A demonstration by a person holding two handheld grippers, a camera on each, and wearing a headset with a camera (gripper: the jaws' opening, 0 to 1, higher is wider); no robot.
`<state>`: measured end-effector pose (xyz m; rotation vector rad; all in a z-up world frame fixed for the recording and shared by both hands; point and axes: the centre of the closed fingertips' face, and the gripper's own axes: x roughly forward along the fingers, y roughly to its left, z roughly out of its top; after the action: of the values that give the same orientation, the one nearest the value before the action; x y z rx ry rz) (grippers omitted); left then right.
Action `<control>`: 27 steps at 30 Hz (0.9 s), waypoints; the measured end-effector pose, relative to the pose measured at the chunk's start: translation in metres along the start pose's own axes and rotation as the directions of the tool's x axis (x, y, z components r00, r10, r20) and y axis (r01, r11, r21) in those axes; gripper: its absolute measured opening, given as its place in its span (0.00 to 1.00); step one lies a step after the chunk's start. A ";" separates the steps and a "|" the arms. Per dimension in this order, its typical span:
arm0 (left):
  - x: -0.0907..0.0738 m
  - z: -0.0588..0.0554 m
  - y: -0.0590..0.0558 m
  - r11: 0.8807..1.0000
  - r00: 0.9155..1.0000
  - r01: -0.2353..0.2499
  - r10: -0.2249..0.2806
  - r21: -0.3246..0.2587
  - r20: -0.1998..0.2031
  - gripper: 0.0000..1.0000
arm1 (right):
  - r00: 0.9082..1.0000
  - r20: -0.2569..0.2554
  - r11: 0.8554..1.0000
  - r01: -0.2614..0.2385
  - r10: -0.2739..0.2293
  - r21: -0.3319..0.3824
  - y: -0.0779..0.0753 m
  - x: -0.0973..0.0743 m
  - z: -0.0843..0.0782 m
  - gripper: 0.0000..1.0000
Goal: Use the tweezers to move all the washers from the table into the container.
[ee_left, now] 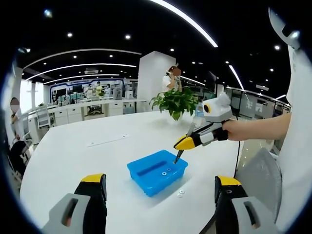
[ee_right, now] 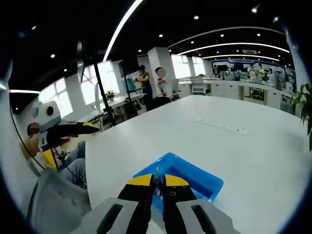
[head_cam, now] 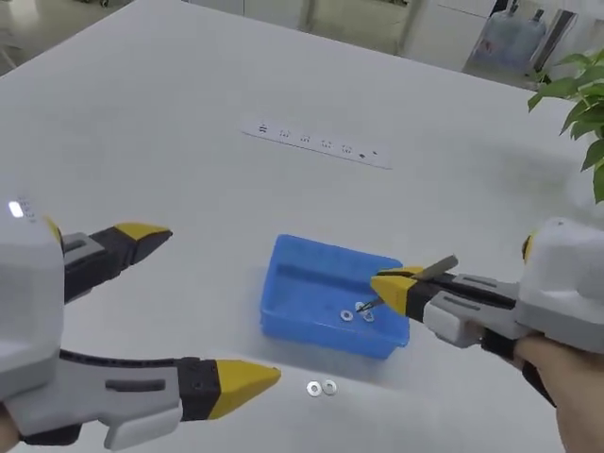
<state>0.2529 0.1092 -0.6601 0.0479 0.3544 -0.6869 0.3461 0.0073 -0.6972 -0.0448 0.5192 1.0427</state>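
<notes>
Right tongs (head_cam: pixel 389 286): centre right of head view, clamped on tweezers (head_cam: pixel 442 267), whose tip dipped into blue container (head_cam: pixel 302 283), likely to drop a washer among deposited washers (head_cam: pixel 357 313). Left tongs (head_cam: pixel 215 304): lower left, spread wide, empty, apparently held clear of the work. Remaining washers (head_cam: pixel 321 387): two, on table (head_cam: pixel 189 113), bottom centre, just beside container.

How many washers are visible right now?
4. Two washers lie side by side on the table before the container; two lie inside it, by the tip of the tweezers. That tip may hide another.
</notes>
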 end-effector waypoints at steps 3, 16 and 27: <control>-0.001 0.000 0.001 1.000 1.000 -0.004 0.004 0.001 -0.003 0.94 | 1.000 -0.019 1.000 0.005 -0.005 -0.012 -0.006 0.008 0.002 0.03; -0.002 -0.001 0.004 1.000 1.000 -0.015 0.015 -0.007 -0.006 0.93 | 0.996 -0.090 1.000 -0.016 0.015 -0.007 -0.022 0.035 -0.009 0.03; -0.001 -0.001 0.006 1.000 1.000 -0.018 0.018 -0.010 -0.008 0.93 | 0.988 -0.152 1.000 -0.024 0.026 0.018 -0.028 0.049 -0.025 0.03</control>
<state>0.2554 0.1143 -0.6612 0.0440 0.3651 -0.6673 0.3790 0.0260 -0.7466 -0.1048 0.6684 1.0644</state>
